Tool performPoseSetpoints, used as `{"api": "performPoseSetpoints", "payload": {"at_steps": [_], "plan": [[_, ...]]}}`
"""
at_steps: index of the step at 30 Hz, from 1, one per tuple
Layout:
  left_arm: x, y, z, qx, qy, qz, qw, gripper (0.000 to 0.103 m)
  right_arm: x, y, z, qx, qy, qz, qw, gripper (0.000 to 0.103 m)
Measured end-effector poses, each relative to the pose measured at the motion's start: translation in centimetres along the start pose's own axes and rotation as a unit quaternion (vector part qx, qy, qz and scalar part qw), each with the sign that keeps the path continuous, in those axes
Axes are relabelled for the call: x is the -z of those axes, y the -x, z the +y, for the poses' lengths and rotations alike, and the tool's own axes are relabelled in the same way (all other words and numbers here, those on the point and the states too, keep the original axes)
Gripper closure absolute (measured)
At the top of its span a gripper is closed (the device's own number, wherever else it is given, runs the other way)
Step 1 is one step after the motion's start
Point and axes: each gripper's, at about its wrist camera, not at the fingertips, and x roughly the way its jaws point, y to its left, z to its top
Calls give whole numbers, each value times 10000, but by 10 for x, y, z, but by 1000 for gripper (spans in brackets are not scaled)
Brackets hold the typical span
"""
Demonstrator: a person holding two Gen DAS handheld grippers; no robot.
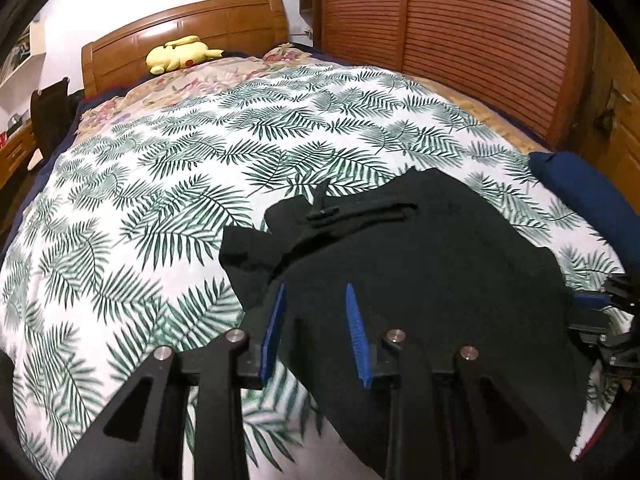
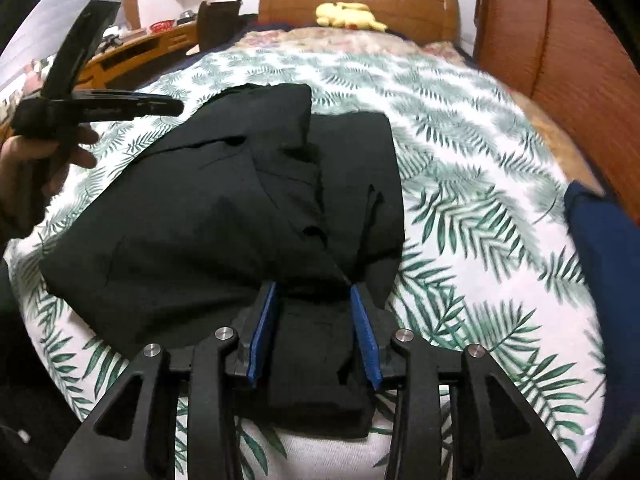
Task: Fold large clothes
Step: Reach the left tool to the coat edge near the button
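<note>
A: Where is the black garment (image 2: 224,216)?

B: It lies on the bed, on the palm-leaf bedspread (image 1: 160,184), at the near end, partly folded with layers doubled over one another. A dark blue cloth (image 2: 600,264) lies apart from it at the right edge of the bed.

A: And the right hand-held gripper (image 2: 314,328)?

B: A thick folded wad of the garment sits between its blue pads (image 2: 260,332) and fills the gap from one to the other. The jaws stand partly apart; I read them as clamped on the fabric.

A: The left hand-held gripper (image 1: 316,328)?

B: Its jaws stand apart over the garment's left edge. The fabric is beneath and behind the fingers, and nothing looks pinched. From the right wrist view it hangs above the bedspread, left of the garment, held in a hand (image 2: 36,168).

A: Anything farther back?

B: A yellow plush toy (image 1: 180,54) rests by the wooden headboard (image 1: 192,28), on a floral quilt (image 1: 192,80). A slatted wooden wardrobe (image 1: 460,36) stands along the right side of the bed.
</note>
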Motion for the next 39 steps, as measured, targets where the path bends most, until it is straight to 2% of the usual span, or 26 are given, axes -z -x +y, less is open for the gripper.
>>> {"api": "performPoseSetpoints", "payload": {"at_steps": [4,9,12,15,16,17,25,33,37,39], "plan": [[-5,-22,17,-275,-26,130,9995,73,3,0,-4,-68,-67,-23,10000,60],[-6,-44,30,-296,5,305,9991,69,4,1,-1,-34,-33,-47,10000,58],[-7,-55,31,-604,-103,332,9976,68,3,0,-2,-40,-47,-45,10000,54],[-7,-68,36,-579,-47,490,9971,66,2,-1,-5,74,-137,-42,9999,39],[-7,-70,36,-572,-62,505,9971,65,1,-2,-7,223,-155,-50,9996,25],[-7,-72,36,-570,-93,514,9970,64,1,-2,-8,353,-166,-63,9992,19],[-11,-84,43,-489,-51,626,9968,47,6,-8,-17,115,-406,62,9991,18],[-10,-90,49,-265,74,659,9974,46,25,4,-14,-194,-725,124,9971,18],[-10,-92,56,-87,348,707,9969,46,27,-1,-15,-387,-813,185,9958,19],[-9,-92,57,-51,401,713,9966,46,27,-2,-15,-489,-828,197,9952,23]]}}
